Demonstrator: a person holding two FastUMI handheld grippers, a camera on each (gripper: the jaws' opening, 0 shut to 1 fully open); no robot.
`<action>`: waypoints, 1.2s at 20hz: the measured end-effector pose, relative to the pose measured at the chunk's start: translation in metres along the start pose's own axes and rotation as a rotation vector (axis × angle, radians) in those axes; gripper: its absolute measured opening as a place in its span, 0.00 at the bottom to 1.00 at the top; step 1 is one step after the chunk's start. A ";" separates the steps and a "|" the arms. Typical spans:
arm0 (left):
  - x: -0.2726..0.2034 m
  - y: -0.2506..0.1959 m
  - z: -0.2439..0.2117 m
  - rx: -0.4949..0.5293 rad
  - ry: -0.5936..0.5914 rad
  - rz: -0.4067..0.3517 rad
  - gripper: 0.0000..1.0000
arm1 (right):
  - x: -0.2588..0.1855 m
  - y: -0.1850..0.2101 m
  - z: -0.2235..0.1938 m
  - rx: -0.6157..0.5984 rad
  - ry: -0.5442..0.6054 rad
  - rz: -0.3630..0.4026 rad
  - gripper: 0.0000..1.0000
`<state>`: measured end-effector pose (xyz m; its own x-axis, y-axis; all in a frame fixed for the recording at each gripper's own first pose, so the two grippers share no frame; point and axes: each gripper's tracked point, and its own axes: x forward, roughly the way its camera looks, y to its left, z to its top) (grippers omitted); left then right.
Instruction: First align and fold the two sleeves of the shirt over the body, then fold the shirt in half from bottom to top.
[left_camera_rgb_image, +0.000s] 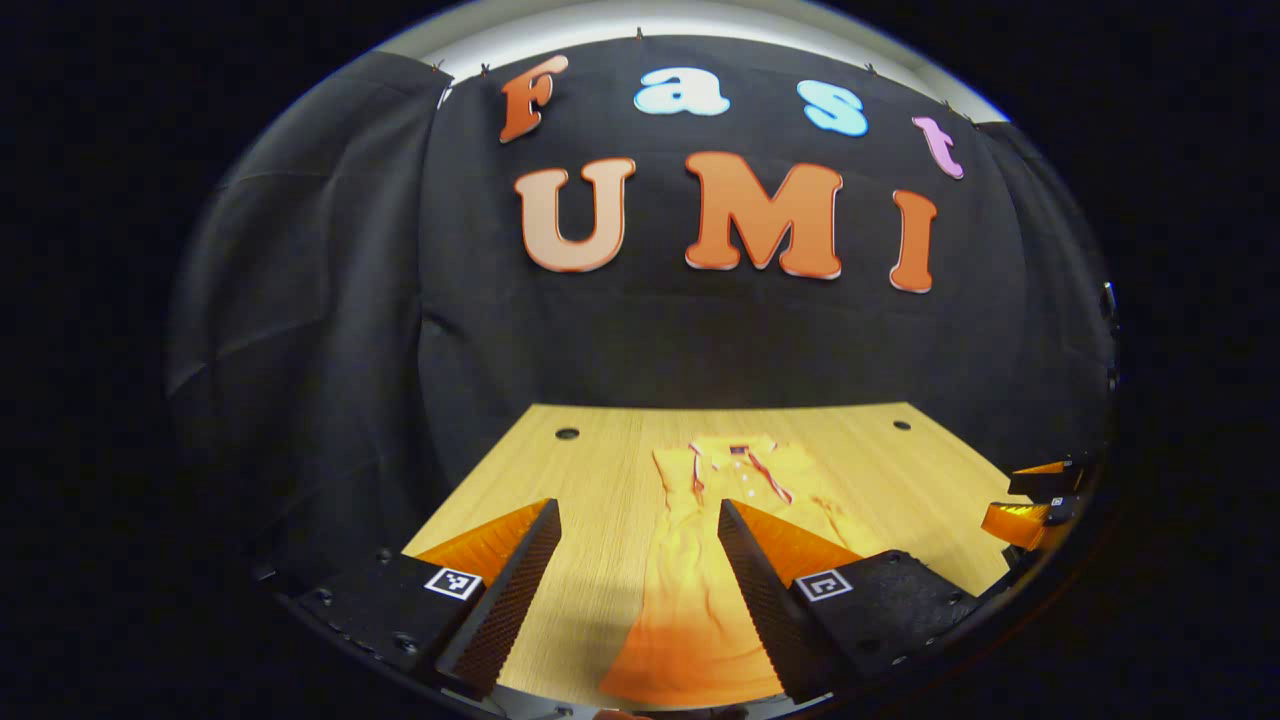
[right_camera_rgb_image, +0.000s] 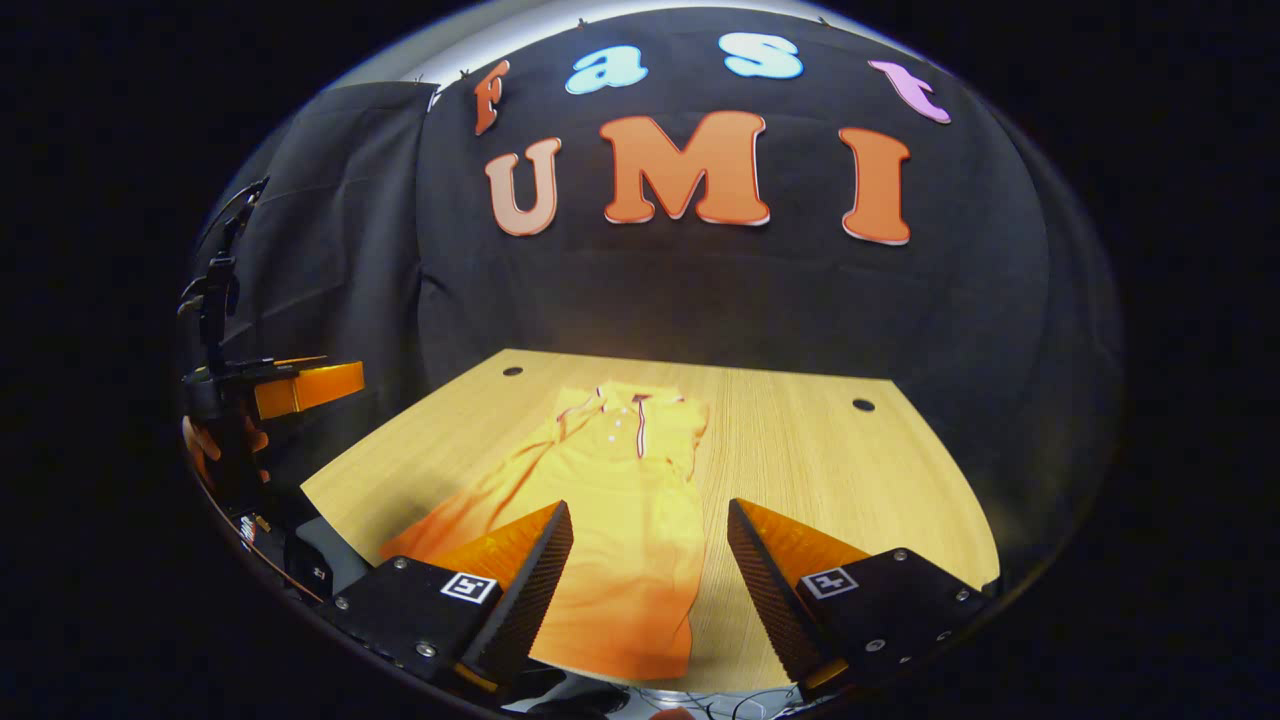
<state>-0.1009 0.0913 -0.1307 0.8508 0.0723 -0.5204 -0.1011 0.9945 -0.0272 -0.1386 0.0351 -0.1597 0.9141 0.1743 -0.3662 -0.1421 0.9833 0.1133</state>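
Note:
A yellow-orange polo shirt (left_camera_rgb_image: 690, 570) lies flat on the wooden table (left_camera_rgb_image: 590, 470), collar far and hem toward me. In the right gripper view the shirt (right_camera_rgb_image: 620, 490) has one sleeve (right_camera_rgb_image: 450, 525) spread out to the left, while its right edge runs straight. My left gripper (left_camera_rgb_image: 637, 505) hangs open above the hem end with nothing between its fingers. My right gripper (right_camera_rgb_image: 650, 507) is also open and empty over the hem end. The right gripper (left_camera_rgb_image: 1040, 500) appears at the right edge of the left gripper view. The left gripper (right_camera_rgb_image: 300, 385) shows far left in the right gripper view, held by a hand (right_camera_rgb_image: 200, 440).
The table (right_camera_rgb_image: 830, 470) has small round holes near its far corners (right_camera_rgb_image: 864, 405) (right_camera_rgb_image: 513, 371). Black cloth walls close in the back and sides. Bare wood lies to the right of the shirt in the right gripper view.

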 end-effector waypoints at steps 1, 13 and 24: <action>0.003 0.002 -0.011 0.006 0.045 0.006 0.98 | 0.002 -0.003 -0.014 0.014 0.039 -0.005 0.95; 0.017 -0.005 -0.061 0.093 0.495 -0.067 0.98 | 0.020 -0.002 -0.147 0.068 0.456 -0.042 0.97; 0.007 -0.007 -0.103 0.078 0.589 -0.093 0.99 | 0.029 0.001 -0.193 0.066 0.599 -0.047 0.94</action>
<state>-0.1468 0.0768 -0.2218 0.4233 -0.0473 -0.9047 0.0176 0.9989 -0.0439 -0.1856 0.0506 -0.3480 0.5429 0.1478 -0.8267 -0.0653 0.9888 0.1339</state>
